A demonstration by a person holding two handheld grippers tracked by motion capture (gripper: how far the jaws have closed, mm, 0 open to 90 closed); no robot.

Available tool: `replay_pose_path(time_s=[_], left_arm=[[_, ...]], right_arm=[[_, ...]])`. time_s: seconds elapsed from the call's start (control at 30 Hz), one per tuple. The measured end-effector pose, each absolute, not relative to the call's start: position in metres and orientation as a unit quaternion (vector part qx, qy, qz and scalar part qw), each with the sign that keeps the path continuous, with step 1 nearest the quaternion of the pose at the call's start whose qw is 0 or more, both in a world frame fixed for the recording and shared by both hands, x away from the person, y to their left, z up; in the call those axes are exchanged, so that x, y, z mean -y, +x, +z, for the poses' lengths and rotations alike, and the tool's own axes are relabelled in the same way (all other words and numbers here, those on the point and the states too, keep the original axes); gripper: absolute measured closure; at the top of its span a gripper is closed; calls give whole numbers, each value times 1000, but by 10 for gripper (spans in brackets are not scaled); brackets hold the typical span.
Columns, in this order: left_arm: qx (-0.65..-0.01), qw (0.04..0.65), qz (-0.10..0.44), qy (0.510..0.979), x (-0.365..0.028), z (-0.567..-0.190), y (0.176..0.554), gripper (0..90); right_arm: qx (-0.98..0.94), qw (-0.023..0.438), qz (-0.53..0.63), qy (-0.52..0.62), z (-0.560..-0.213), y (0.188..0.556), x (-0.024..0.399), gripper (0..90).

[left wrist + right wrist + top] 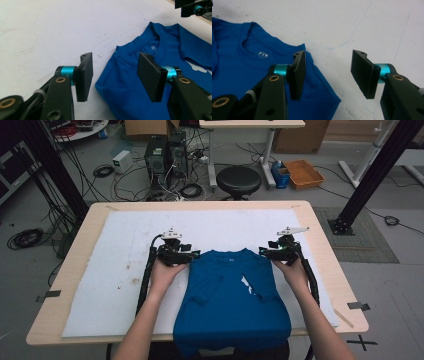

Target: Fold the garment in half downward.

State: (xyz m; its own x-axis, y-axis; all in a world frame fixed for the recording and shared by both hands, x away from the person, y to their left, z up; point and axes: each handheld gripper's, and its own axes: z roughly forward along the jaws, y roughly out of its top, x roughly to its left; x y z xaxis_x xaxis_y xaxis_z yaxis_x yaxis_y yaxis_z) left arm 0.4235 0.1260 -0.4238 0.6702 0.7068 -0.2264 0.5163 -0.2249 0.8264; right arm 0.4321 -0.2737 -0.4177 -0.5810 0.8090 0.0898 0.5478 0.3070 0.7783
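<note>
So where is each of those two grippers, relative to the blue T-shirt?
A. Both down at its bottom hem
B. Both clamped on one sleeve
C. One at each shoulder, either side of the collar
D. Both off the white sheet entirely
C: the left gripper sits at one shoulder of the blue T-shirt and the right gripper at the other, jaws open, collar between them.

I counted one shirt (232,295), one sheet (120,265), one table (70,252), two grippers, and one stool (238,180).
</note>
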Motion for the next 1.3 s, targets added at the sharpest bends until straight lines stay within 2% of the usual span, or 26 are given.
replay_pose_path(time_s=[0.2,0.6,0.9,1.17,1.27,1.3], left_arm=[[-381,469,94,791,-113,-417,432,469],[-378,419,67,823,-97,-430,442,475],[-375,383,66,841,-88,-439,441,482],[-377,363,114,844,-84,-438,436,647],[-372,354,128,848,-80,-438,433,709],[-371,356,128,848,-79,-438,433,723]], right_arm=[[-789,159,415,425,-412,437,272,482],[-814,122,387,415,-431,447,259,549],[-839,125,345,402,-442,451,249,556],[-845,136,341,389,-441,450,248,681],[-848,143,339,381,-441,449,246,660],[-847,147,339,382,-442,449,244,590]])
